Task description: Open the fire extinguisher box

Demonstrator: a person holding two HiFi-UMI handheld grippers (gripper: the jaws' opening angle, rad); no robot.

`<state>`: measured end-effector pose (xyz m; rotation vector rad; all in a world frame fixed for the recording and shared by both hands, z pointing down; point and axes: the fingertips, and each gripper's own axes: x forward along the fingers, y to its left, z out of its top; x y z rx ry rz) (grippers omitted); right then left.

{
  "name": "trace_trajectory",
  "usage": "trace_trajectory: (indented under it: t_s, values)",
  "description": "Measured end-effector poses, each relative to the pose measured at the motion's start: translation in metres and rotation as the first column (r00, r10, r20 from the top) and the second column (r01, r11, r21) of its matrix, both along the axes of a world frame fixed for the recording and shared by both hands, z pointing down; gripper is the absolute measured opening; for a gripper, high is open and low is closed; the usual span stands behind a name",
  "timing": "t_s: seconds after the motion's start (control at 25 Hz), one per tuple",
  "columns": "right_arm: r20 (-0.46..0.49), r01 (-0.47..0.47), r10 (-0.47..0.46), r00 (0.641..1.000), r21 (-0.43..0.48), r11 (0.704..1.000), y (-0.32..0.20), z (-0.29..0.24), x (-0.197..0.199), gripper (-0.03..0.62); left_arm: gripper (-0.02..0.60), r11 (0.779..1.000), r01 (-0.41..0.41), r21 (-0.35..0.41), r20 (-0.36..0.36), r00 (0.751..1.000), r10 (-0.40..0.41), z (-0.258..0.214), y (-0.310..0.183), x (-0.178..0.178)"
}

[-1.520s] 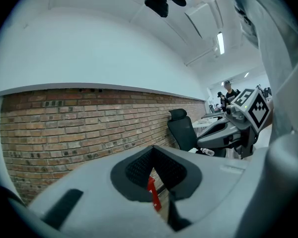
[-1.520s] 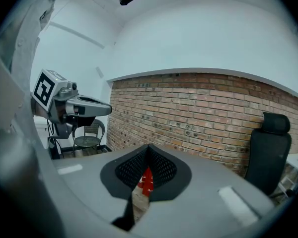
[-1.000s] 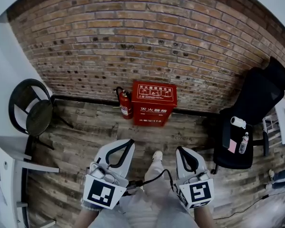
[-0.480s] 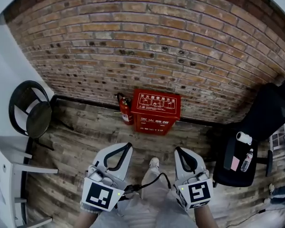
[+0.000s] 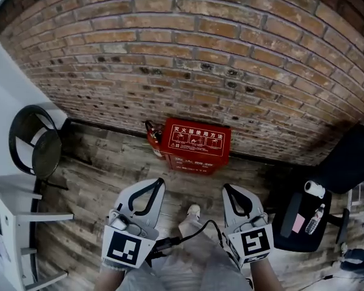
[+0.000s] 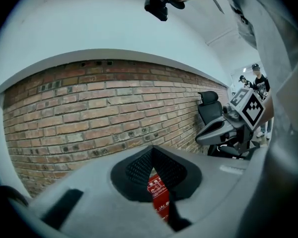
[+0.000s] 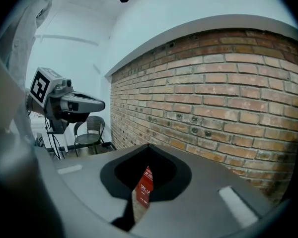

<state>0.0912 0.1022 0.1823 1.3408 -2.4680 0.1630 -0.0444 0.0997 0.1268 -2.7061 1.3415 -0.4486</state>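
The red fire extinguisher box stands shut on the wooden floor against the brick wall. A red extinguisher stands at its left side. My left gripper and right gripper hang side by side short of the box, both shut and holding nothing. In the left gripper view the jaws meet, and a strip of the box shows through the slit. The right gripper view shows the same: shut jaws with the box beyond.
A black round chair stands at the left by a white wall. A black office chair with a bottle on its seat is at the right. A cable runs between the grippers above the person's shoe.
The view has moved nearer the wall and the box. The office chair has slid toward the right edge. Both grippers keep the same pose, jaws shut.
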Motion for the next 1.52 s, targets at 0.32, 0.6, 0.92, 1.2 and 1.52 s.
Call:
trace_trajectory:
  t_s: [0.32,0.6,0.92,1.2,1.52]
  values:
    - [0.006,0.061,-0.061,0.998,-0.029,0.998,-0.055,0.019,0.013,0.005,-0.002,0.999,0.028,-0.031,0.029,0.999,-0.027,0.014,-0.046,0.021]
    - [0.016,0.090,-0.089,0.996,-0.067,0.994,-0.073,0.041,0.009,0.005,-0.002,0.991,0.077,-0.105,-0.004,0.997,-0.078,0.039,-0.066,0.021]
    - [0.011,0.087,-0.086,0.996,-0.122,0.989,-0.086,0.072,0.006,0.005,-0.002,0.984,0.028,-0.176,0.052,0.998,-0.020,0.073,-0.086,0.033]
    - [0.017,0.042,-0.040,0.999,-0.180,0.983,-0.101,0.096,0.004,0.005,-0.002,0.980,-0.051,-0.192,0.056,0.996,0.062,0.092,-0.106,0.036]
    - [0.016,0.019,-0.016,1.000,-0.253,0.967,-0.113,0.144,-0.006,0.005,-0.002,0.960,-0.117,-0.256,0.031,0.991,0.129,0.147,-0.122,0.033]
